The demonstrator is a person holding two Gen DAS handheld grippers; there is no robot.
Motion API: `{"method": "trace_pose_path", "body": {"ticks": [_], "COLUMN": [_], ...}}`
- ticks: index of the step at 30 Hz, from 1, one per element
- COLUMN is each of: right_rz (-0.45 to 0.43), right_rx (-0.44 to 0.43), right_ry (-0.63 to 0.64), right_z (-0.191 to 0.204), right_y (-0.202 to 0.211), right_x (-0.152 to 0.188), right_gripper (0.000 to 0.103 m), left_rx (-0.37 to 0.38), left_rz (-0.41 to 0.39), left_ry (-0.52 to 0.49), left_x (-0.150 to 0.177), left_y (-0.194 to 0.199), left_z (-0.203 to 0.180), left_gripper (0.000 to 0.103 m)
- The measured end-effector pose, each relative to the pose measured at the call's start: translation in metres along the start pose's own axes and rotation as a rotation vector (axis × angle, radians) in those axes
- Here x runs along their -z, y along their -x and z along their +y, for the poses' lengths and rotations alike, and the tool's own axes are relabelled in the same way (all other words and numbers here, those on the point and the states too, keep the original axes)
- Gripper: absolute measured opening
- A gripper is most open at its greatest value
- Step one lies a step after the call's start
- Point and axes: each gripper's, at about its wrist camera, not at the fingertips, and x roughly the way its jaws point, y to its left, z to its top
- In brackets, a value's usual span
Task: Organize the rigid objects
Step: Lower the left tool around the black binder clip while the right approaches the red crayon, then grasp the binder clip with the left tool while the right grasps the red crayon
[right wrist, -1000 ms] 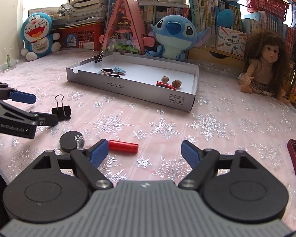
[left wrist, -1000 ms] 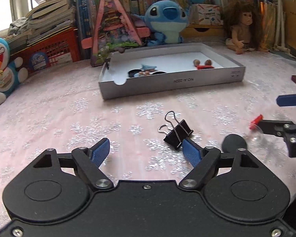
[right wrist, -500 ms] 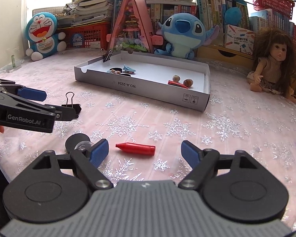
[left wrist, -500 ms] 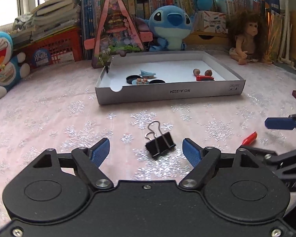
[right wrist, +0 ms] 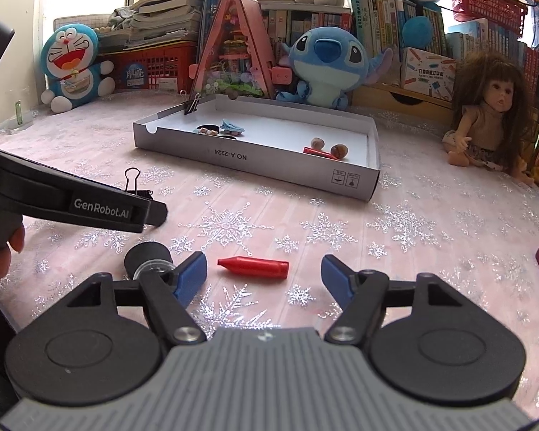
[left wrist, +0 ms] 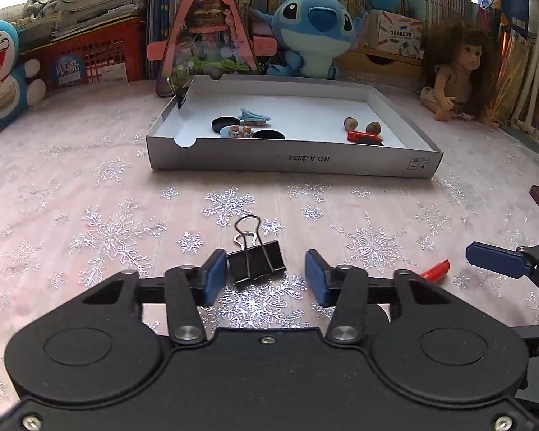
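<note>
Pink cloth printed with glittery silver snowflakes covers the surface [left wrist: 90, 165], backed by book-crammed shelves, plush toys and a long-haired doll [left wrist: 456, 72].

From the left wrist view, the left gripper [left wrist: 266, 276] has its blue-padded jaws closing around a black metal binder clip [left wrist: 257, 260] with wire handles; the left pad is just beside the clip, the right pad apart from it. Beyond lies a shallow grey cardboard tray [left wrist: 291, 160] holding black discs, a blue hair clip, two nuts and a red piece.

From the right wrist view, the right gripper [right wrist: 264, 276] has jaws spread wide and closing, with nothing pinched; a smooth red crayon-shaped piece [right wrist: 253, 268] lies between them on the cloth. A black round cap [right wrist: 147, 256] sits beside the left pad.
</note>
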Motion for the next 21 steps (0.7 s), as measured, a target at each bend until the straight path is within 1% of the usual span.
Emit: {"method": "trace_pose_path", "body": {"ticks": [2, 3, 7, 11, 13, 15, 16, 21], "right_rz": [-0.004, 0.000, 0.016, 0.024, 0.029, 0.033, 0.035, 0.038], "right_rx": [-0.009, -0.011, -0.037, -0.038, -0.038, -0.033, -0.031, -0.034], "right_ry": [0.006, 0.002, -0.021, -0.035, -0.036, -0.040, -0.045, -0.053], "right_z": [0.0017, 0.0023, 0.0022, 0.0016, 0.0023, 0.0026, 0.0024, 0.0011], "right_y": [0.0007, 0.0005, -0.0015, -0.0035, -0.0043, -0.0048, -0.0051, -0.0048], "right_x": [0.0012, 0.0014, 0.0008, -0.0022, -0.0035, -0.0042, -0.0048, -0.0064], "right_gripper": [0.080, 0.080, 0.077, 0.070, 0.064, 0.052, 0.050, 0.049], "left_rx": [-0.003, -0.001, 0.007, 0.010, 0.011, 0.014, 0.013, 0.011], "left_rz": [-0.002, -0.002, -0.006, -0.011, -0.013, -0.015, -0.016, -0.025], "left_ry": [0.010, 0.013, 0.006, -0.001, -0.002, -0.002, -0.003, -0.009], "left_x": [-0.0003, -0.0006, -0.0007, -0.0001, -0.0003, -0.0005, -0.0008, -0.0017], "left_y": [-0.0004, -0.0005, -0.0001, 0.0005, 0.0010, 0.0018, 0.0019, 0.0042], "left_z": [0.0018, 0.0026, 0.0023, 0.0010, 0.0007, 0.0010, 0.0009, 0.0009], "left_gripper": [0.034, 0.032, 0.032, 0.032, 0.032, 0.032, 0.032, 0.032]}}
